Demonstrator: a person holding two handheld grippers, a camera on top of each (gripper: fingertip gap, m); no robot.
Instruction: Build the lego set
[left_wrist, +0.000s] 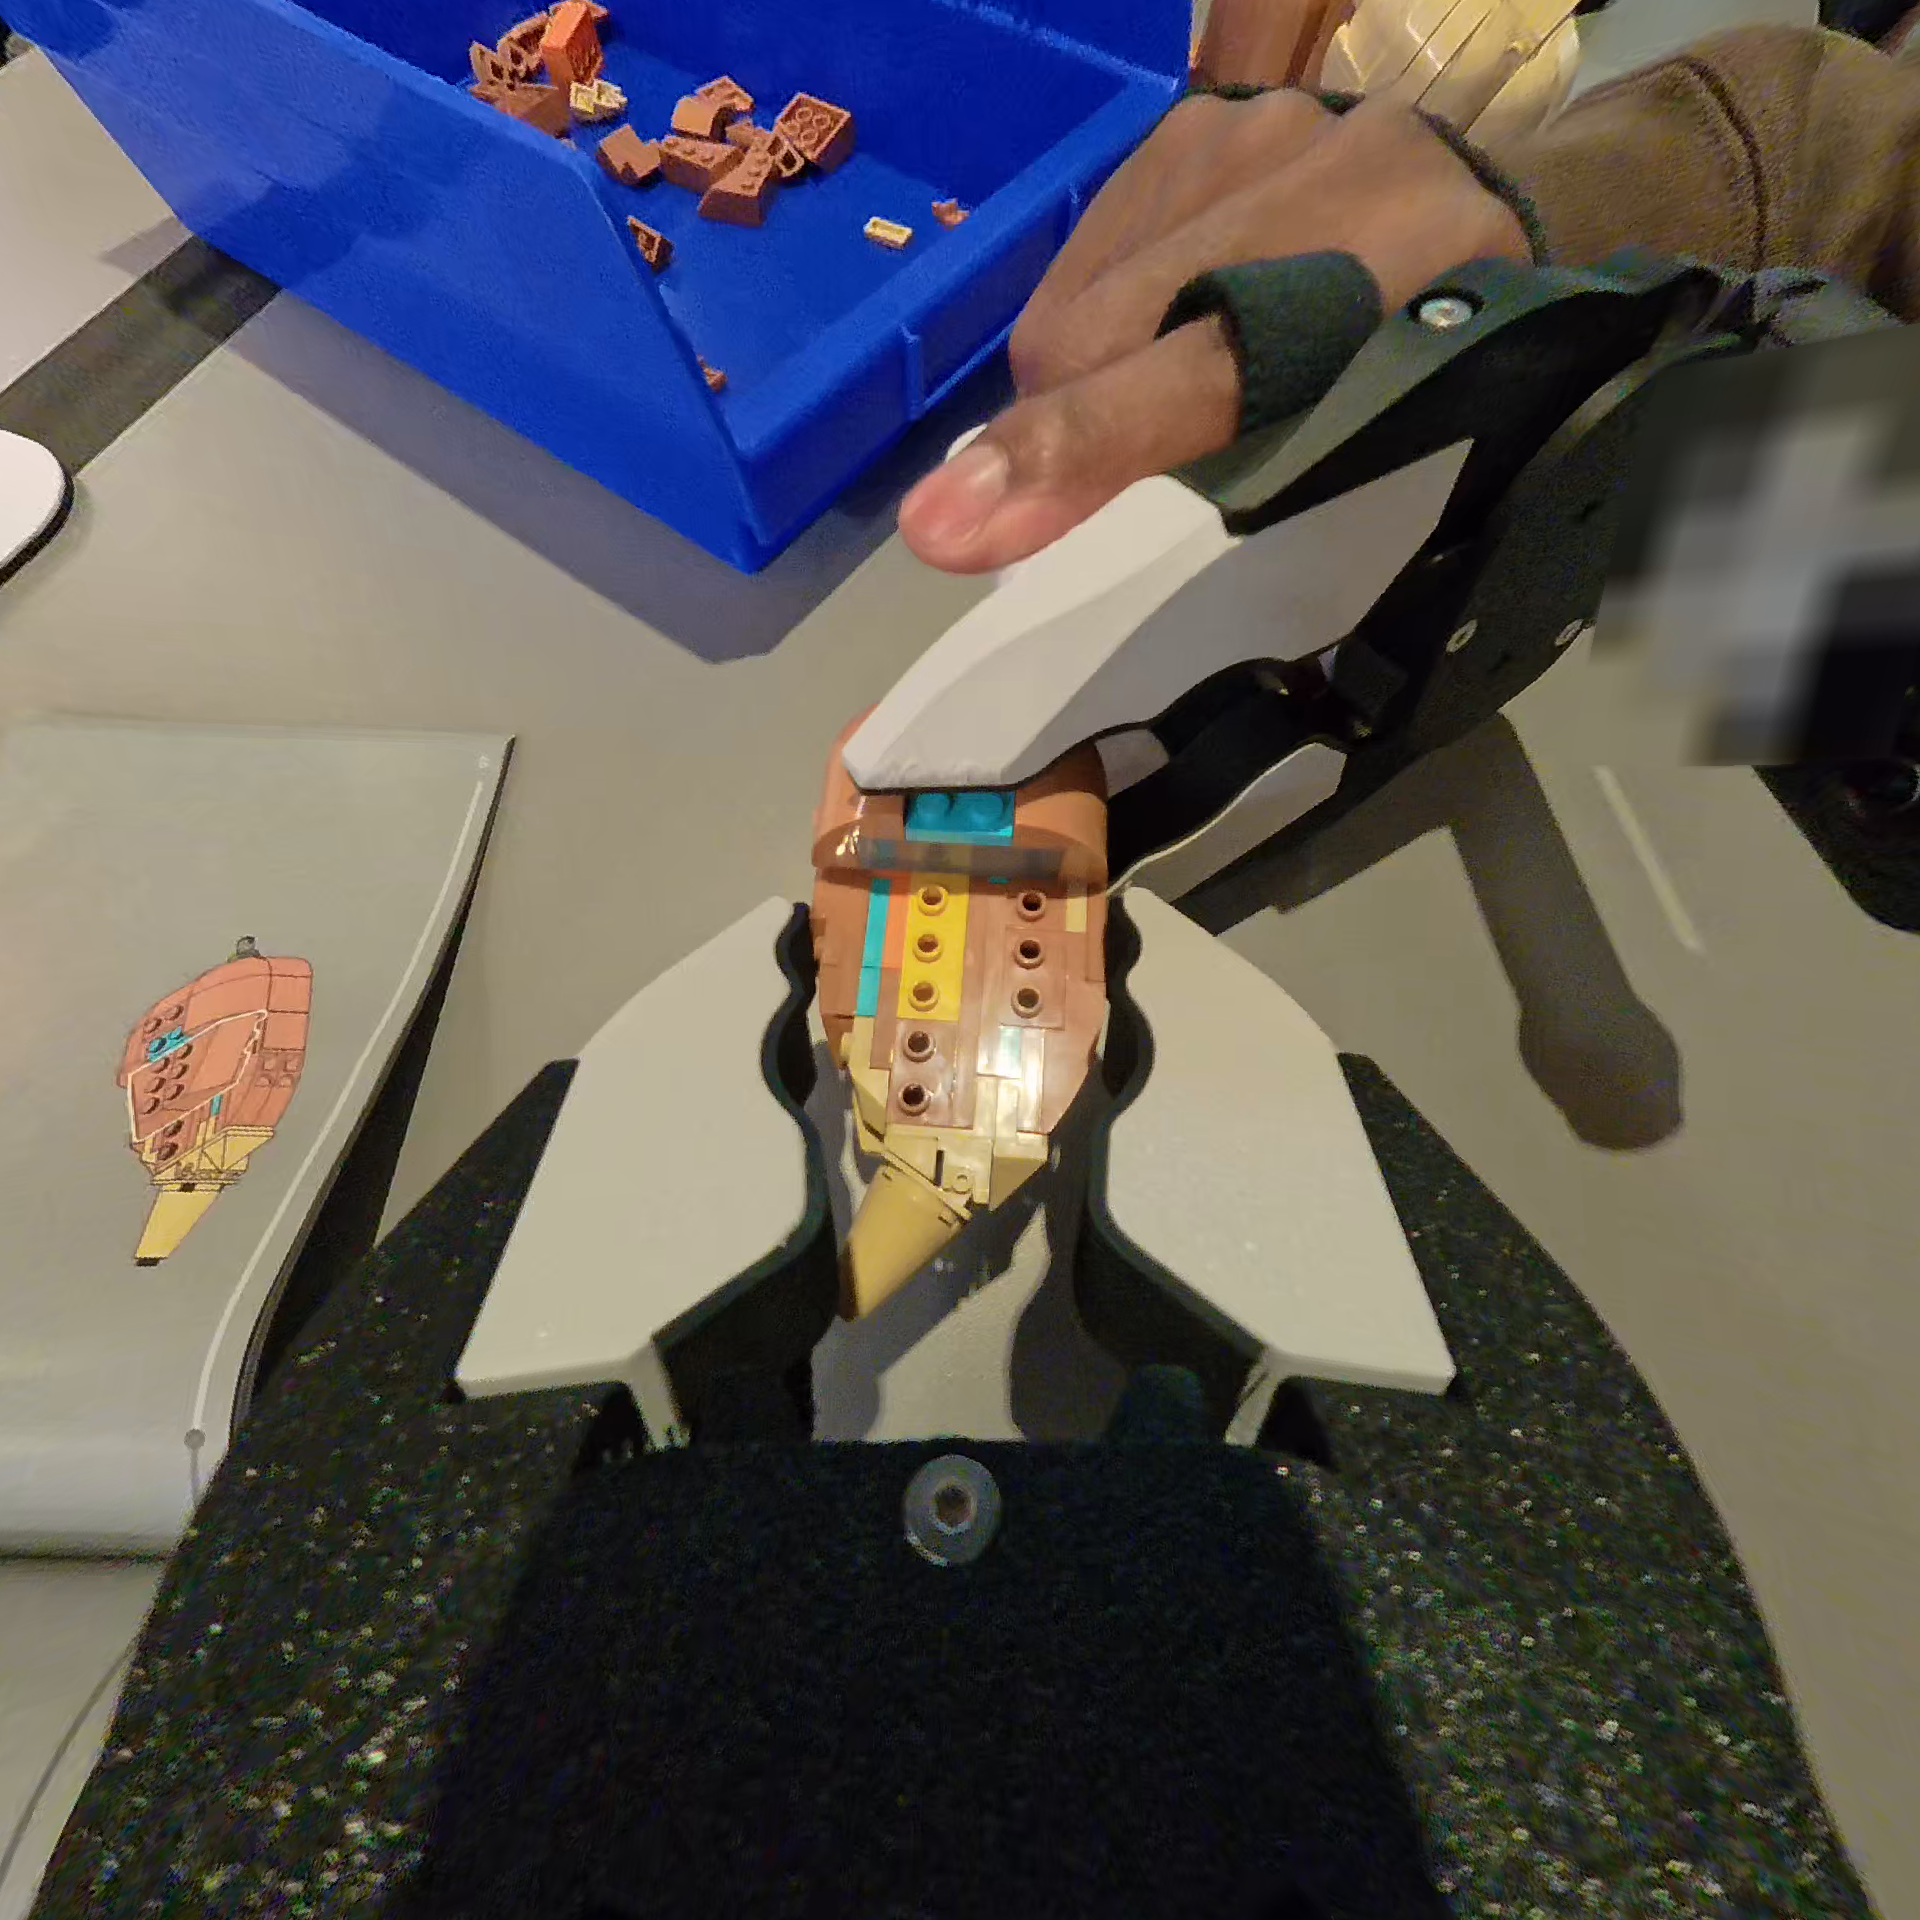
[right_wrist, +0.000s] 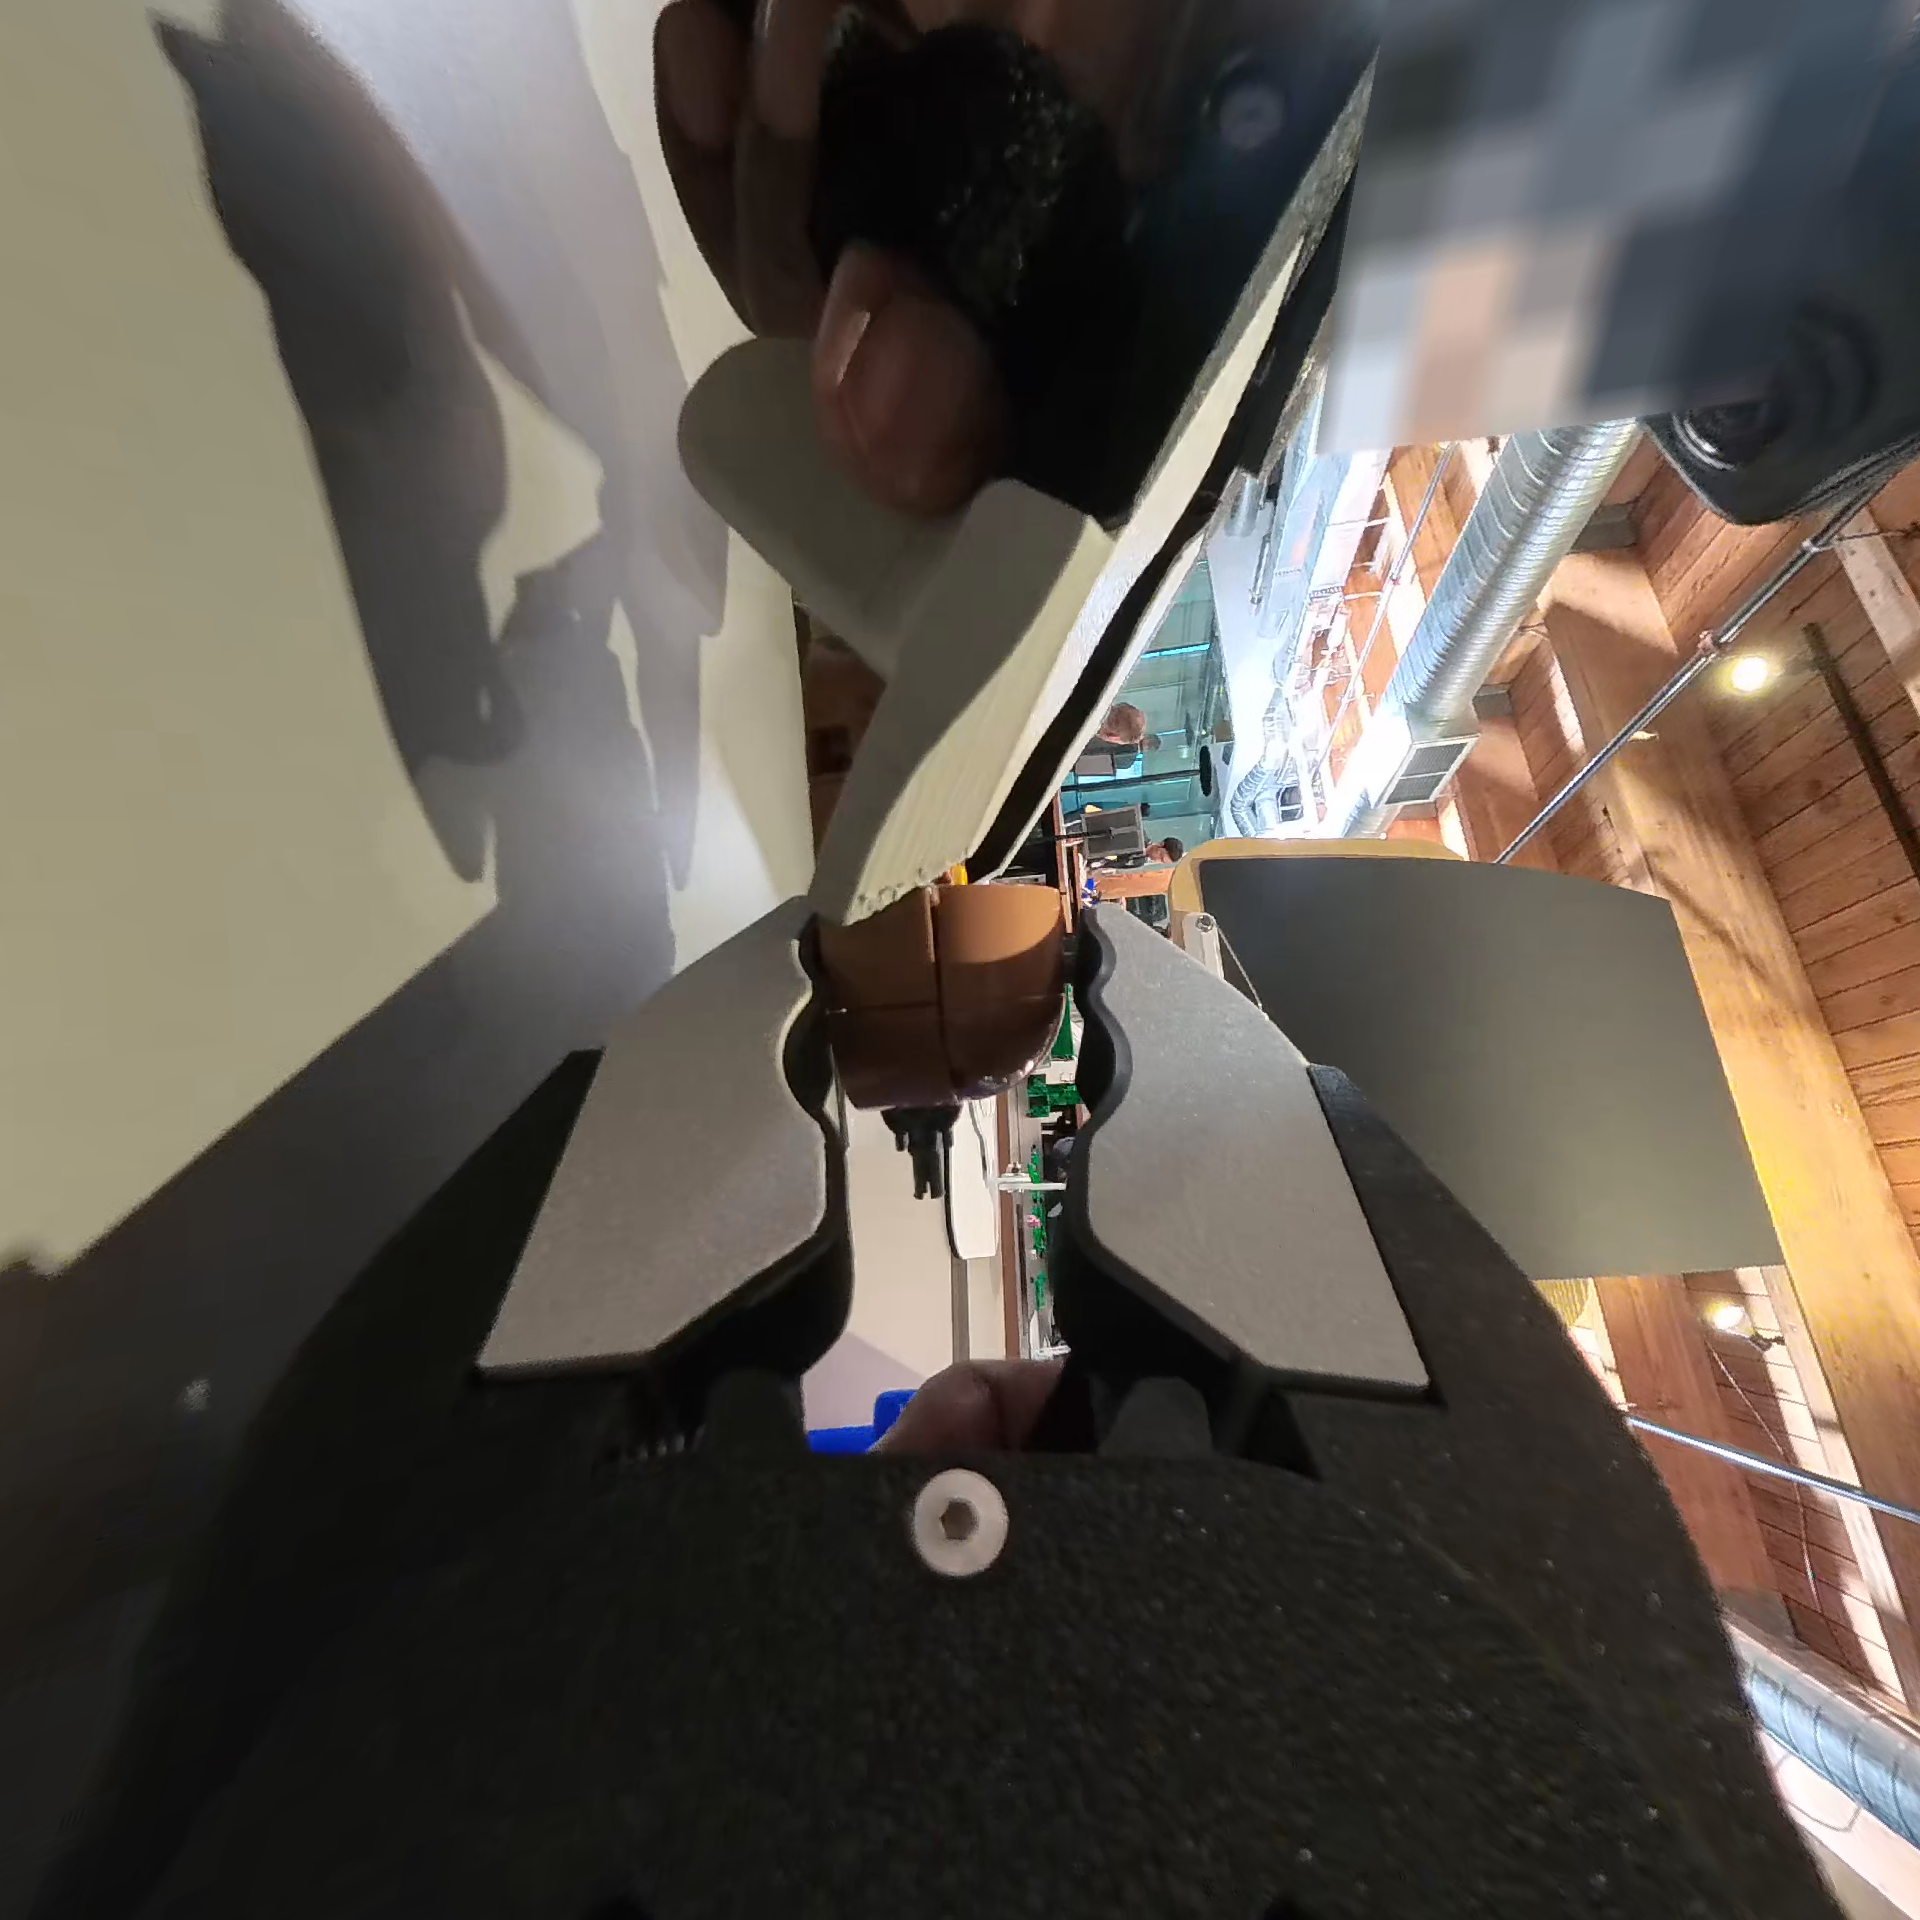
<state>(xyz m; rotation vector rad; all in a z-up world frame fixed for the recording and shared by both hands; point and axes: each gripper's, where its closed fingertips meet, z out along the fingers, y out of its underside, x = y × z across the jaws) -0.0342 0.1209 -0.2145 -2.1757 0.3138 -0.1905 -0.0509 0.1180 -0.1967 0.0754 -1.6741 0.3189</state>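
Note:
The lego model (left_wrist: 961, 1029), a brown, tan, yellow and teal body with a tan cone tip, is held above the grey table. My left gripper (left_wrist: 956, 920) is shut on its sides, cone end toward the camera. My right gripper (left_wrist: 1029, 810) comes in from the upper right and grips the model's far rounded end, one white finger (left_wrist: 1039, 644) on top. In the right wrist view the right gripper (right_wrist: 951, 956) is shut on the brown rounded end (right_wrist: 966, 997), and a left gripper finger (right_wrist: 956, 727) lies just beyond it.
A blue bin (left_wrist: 468, 260) at the back holds several loose brown and tan bricks (left_wrist: 727, 145). An instruction sheet (left_wrist: 312, 831) with a picture of the model lies at the left. A person's hand (left_wrist: 1195, 312) holds the right gripper. Both grippers' tips are close together, under 4 cm apart.

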